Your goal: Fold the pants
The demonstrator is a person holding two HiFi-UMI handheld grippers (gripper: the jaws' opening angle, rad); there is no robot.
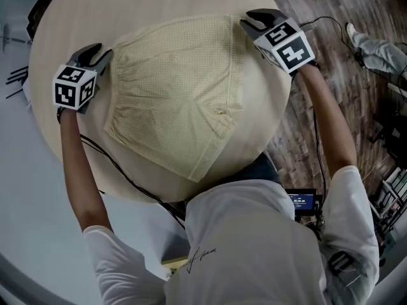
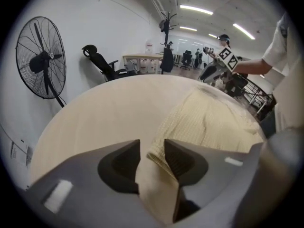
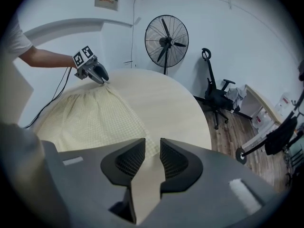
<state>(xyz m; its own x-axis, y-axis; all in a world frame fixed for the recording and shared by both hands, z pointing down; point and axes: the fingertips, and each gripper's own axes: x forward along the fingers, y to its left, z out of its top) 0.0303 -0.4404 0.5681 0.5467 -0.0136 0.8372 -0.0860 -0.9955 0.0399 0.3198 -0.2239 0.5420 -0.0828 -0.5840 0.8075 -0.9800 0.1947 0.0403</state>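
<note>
Pale yellow checked pants (image 1: 184, 88) lie folded on a round beige table (image 1: 159, 5), waistband towards the far side. My left gripper (image 1: 102, 51) sits at the cloth's left far corner. In the left gripper view its jaws (image 2: 152, 144) stand apart, and the cloth's corner (image 2: 159, 158) lies loose in the gap beside the right-hand pad. My right gripper (image 1: 251, 19) is at the right far corner. Its jaws (image 3: 152, 144) are parted with bare tabletop showing between them, and the cloth's edge (image 3: 90, 118) lies just to their left.
The table's right edge (image 1: 280, 107) drops to a wooden floor (image 1: 331, 75). A cable (image 1: 121, 170) trails off the near left rim. A standing fan (image 3: 166, 37) and an office chair (image 3: 216, 96) stand beyond the table. The person's torso (image 1: 254, 246) is at the near edge.
</note>
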